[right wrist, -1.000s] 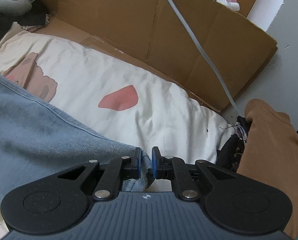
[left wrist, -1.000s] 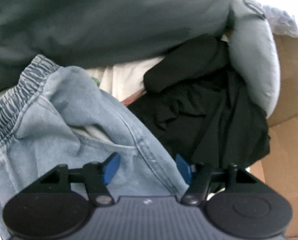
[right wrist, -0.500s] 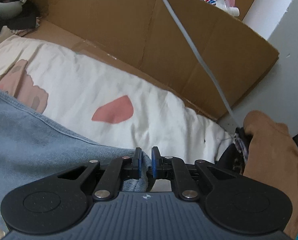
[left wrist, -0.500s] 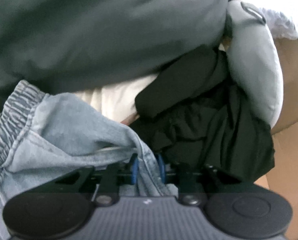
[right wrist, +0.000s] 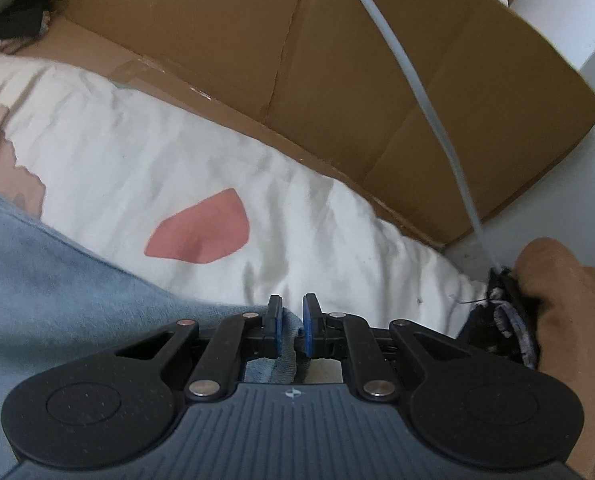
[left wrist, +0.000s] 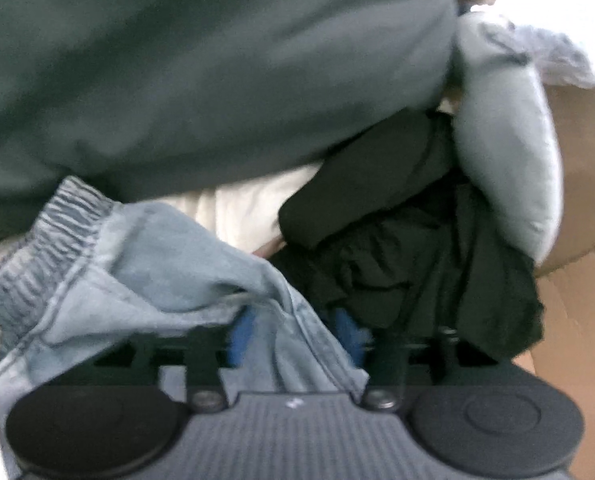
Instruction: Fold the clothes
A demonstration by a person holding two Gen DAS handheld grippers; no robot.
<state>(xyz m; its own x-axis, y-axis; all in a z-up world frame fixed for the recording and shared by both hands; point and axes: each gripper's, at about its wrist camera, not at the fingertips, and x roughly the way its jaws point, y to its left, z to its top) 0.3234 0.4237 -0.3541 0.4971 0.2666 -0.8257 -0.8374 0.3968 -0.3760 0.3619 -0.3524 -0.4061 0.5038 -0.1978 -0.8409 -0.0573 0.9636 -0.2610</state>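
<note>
**Denim draped across both grippers, left opening, right pinching an edge**

While the light-blue denim garment lies bunched over the left gripper, its jaws are opening: the two blue pads stand a moderate way apart with a fold of denim and a stitched seam running down between them. The pads do not look pressed on the cloth; the view is blurred, so contact is hard to judge. The elastic waistband sits up and to the left of the fingers, gathered and ribbed. A white strip, maybe a drawstring, shows at the far left edge.

Right gripper: the jaws are nearly together, opening slightly, and a small tuck of the same denim sits clamped between the blue pads, with more cloth showing below them inside the frame. The rest of the denim spreads to the left of the fingers.

Ahead of the right fingers is a white sheet with a pink blotch just beyond the fingertips. Farther ahead is a brown cardboard box with a pale cable running down across it. To the right of the fingers lies a brown garment over something dark.

Ahead of the left fingers and to their right is a heap of black clothing. Above it is a big dark grey-green cloth, and a pale grey cushion lies farther right, against cardboard.
</note>
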